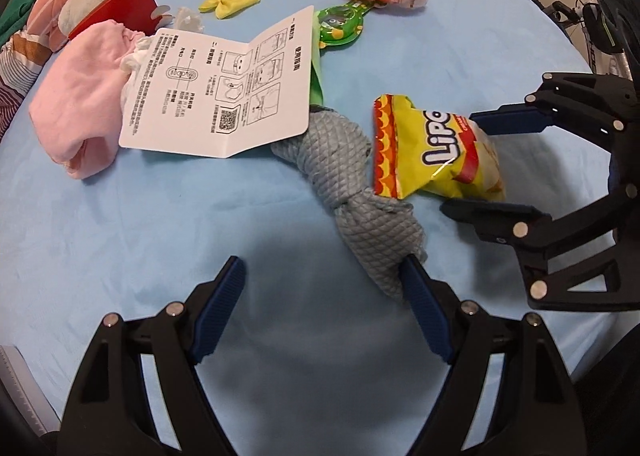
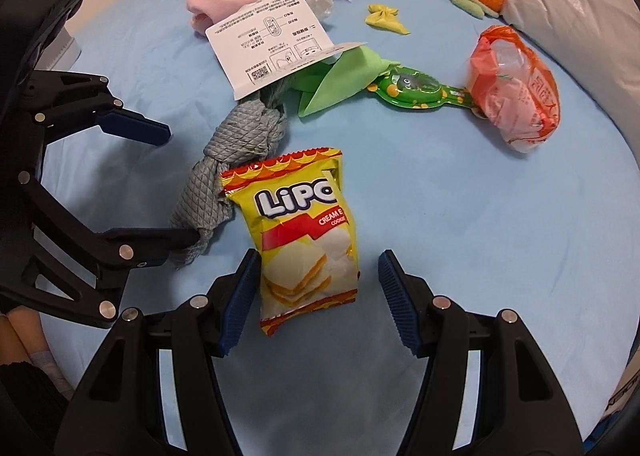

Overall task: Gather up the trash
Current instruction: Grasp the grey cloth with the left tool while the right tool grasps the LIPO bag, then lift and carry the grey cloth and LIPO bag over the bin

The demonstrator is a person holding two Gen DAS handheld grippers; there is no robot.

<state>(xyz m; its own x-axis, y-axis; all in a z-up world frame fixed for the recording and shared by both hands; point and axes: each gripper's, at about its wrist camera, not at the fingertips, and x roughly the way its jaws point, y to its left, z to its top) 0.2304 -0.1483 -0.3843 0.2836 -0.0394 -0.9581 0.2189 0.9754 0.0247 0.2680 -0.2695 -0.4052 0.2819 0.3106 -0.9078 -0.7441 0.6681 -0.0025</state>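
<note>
My right hand-held gripper (image 2: 316, 296) hangs over the yellow snack bag (image 2: 304, 244) lying on the blue bed sheet (image 2: 480, 236), its jaws apart on either side of the bag's lower half, not yet pressing it. My left hand-held gripper (image 1: 324, 312) is also apart, empty, one finger just beside the grey knotted cloth (image 1: 348, 183). The bag looks light, crinkly and slick, probably puffed with air, so I judge a pinch across its flat lower seam safest; squeezing the middle could crush what is inside.
</note>
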